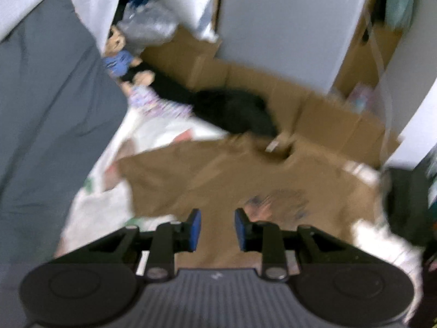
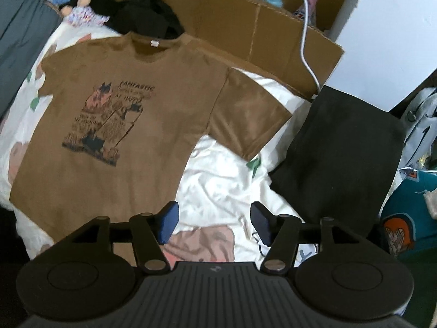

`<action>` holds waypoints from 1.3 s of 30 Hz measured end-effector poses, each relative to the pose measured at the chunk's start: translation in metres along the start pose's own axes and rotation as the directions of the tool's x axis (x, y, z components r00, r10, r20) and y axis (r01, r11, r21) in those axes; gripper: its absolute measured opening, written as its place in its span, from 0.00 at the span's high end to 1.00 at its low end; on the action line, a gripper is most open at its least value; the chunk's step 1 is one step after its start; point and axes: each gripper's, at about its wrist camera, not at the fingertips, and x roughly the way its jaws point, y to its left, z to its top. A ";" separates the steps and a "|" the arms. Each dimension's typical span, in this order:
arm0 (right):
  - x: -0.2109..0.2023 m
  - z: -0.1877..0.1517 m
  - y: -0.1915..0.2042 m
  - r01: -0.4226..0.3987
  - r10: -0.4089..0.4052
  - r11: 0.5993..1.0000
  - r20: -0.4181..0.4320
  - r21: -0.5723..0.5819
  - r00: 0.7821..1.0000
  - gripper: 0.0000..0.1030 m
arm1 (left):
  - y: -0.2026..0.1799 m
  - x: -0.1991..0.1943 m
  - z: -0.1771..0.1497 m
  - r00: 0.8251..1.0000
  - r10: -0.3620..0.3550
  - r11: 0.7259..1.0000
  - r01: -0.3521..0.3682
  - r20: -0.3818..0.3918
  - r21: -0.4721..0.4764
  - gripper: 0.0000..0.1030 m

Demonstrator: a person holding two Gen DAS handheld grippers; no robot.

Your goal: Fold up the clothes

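Right wrist view shows the brown T-shirt (image 2: 114, 125) spread flat and face up on the white patterned bedspread (image 2: 218, 180), ahead of the jaws and mostly to their left, its hem running just beyond the left pad. As I judge it, folding of this shirt has not begun: body, collar and the one sleeve in plain view all lie open, with no crease or doubled layer. The far left sleeve is hard to make out. Its printed graphic (image 2: 109, 120) with dark lettering sits centre-chest, and a small white label shows inside the neck. The cloth looks soft and slightly rumpled. The right gripper (image 2: 214, 222) hangs above bare bedspread, jaws parted wide with nothing between them. Farther right of the jaws lies a black folded garment (image 2: 338, 153), neat and rectangular, which suggests one piece is already done.

In the blurred left wrist view, the left gripper (image 1: 217, 229) stands over the same shirt (image 1: 218, 175), jaws released with a narrow empty gap.
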 end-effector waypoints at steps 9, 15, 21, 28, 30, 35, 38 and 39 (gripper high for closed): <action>0.011 0.015 -0.046 -0.014 0.009 0.997 0.076 0.074 0.997 0.37 | -0.062 -0.001 0.064 1.000 -0.009 0.996 0.008 0.013 0.094 0.60; 0.028 0.016 -0.064 -0.051 0.039 0.995 0.132 0.088 0.990 0.36 | -0.121 0.072 0.089 0.998 -0.050 0.981 0.055 -0.030 0.186 0.60; 0.084 0.040 -0.102 -0.031 0.009 0.988 0.150 0.150 0.989 0.36 | -0.175 0.174 0.112 0.994 -0.097 0.967 0.106 -0.051 0.230 0.61; 0.141 0.065 -0.125 0.010 -0.043 0.981 0.164 0.196 0.986 0.36 | -0.202 0.240 0.108 0.992 -0.118 0.963 0.126 -0.050 0.238 0.61; 0.155 0.070 -0.128 0.027 -0.062 0.978 0.164 0.208 0.985 0.36 | -0.205 0.257 0.100 0.990 -0.125 0.964 0.137 -0.064 0.228 0.61; 0.184 0.079 -0.130 0.016 -0.050 0.977 0.156 0.211 0.987 0.36 | -0.218 0.293 0.079 0.986 -0.142 0.963 0.158 -0.087 0.217 0.61; 0.196 0.082 -0.127 0.010 -0.042 0.981 0.162 0.192 0.986 0.36 | -0.233 0.318 0.063 0.981 -0.148 0.958 0.173 -0.123 0.229 0.61; 0.203 0.082 -0.128 0.007 -0.040 0.981 0.168 0.194 0.985 0.36 | -0.238 0.326 0.056 0.979 -0.152 0.956 0.181 -0.138 0.229 0.61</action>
